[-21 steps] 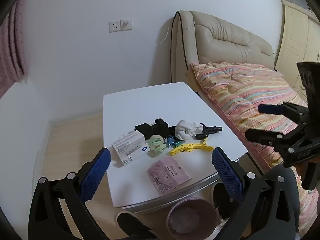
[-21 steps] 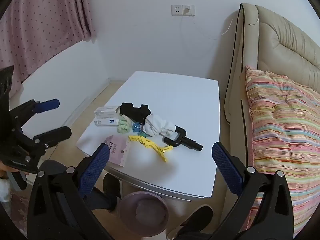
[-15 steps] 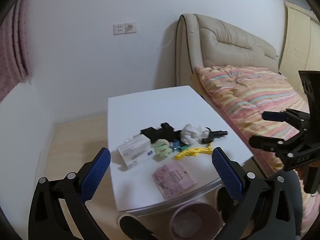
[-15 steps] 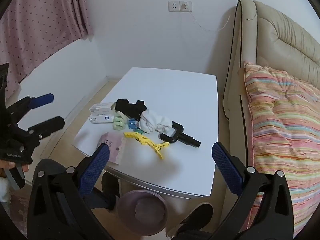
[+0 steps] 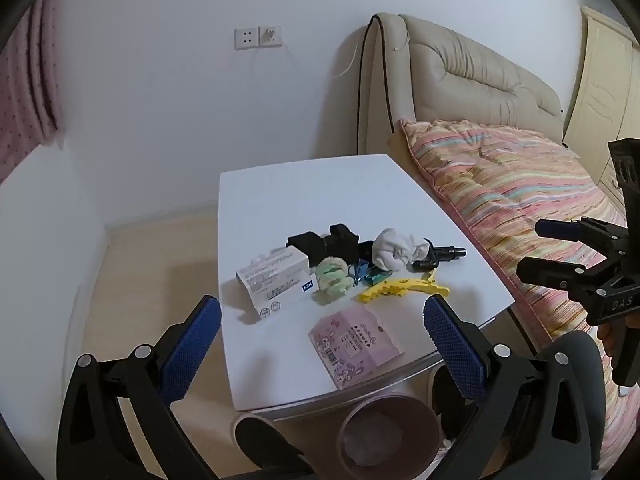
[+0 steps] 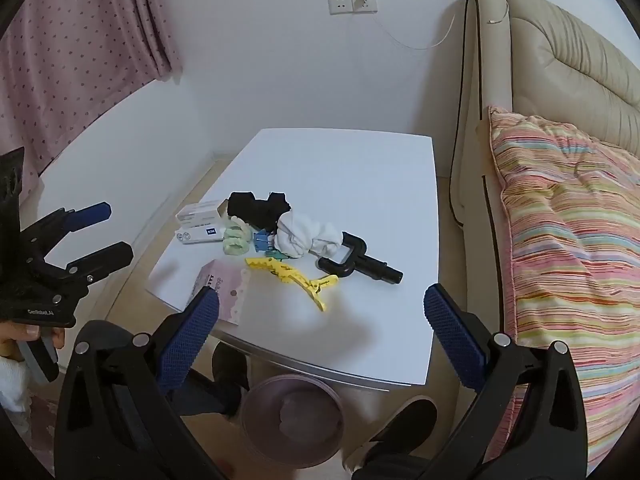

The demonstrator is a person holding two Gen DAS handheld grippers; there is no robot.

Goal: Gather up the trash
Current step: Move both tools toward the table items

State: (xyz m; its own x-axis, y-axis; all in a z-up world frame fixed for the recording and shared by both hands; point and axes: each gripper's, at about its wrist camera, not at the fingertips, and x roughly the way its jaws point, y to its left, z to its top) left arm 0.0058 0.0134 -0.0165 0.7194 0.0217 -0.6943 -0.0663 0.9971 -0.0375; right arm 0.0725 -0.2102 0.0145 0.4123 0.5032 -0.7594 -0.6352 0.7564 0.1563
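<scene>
A white table (image 5: 304,192) (image 6: 360,168) carries a cluster of items: a white medicine box (image 5: 276,280) (image 6: 200,224), a pink packet (image 5: 354,344) (image 6: 224,292), a yellow hair clip (image 5: 400,288) (image 6: 296,276), a crumpled white cloth (image 5: 396,250) (image 6: 308,236), a green scrunchie (image 5: 334,276) (image 6: 236,240), black cloth (image 5: 324,242) (image 6: 260,208) and a black handle tool (image 5: 440,256) (image 6: 360,264). A purple bin (image 5: 388,436) (image 6: 292,420) stands on the floor under the near table edge. My left gripper (image 5: 320,340) and my right gripper (image 6: 320,328) both hover open above the near edge, holding nothing.
A beige padded headboard (image 5: 472,76) (image 6: 560,52) and a striped quilt (image 5: 504,180) (image 6: 568,216) lie to the right of the table. A pink curtain (image 6: 72,48) hangs at the left. Wall sockets (image 5: 258,38) sit behind. The person's shoes (image 5: 264,440) are beside the bin.
Both grippers have drawn back and up slightly, so the table and its items look a bit smaller and farther. Both stay open. Nothing on the table has moved.
</scene>
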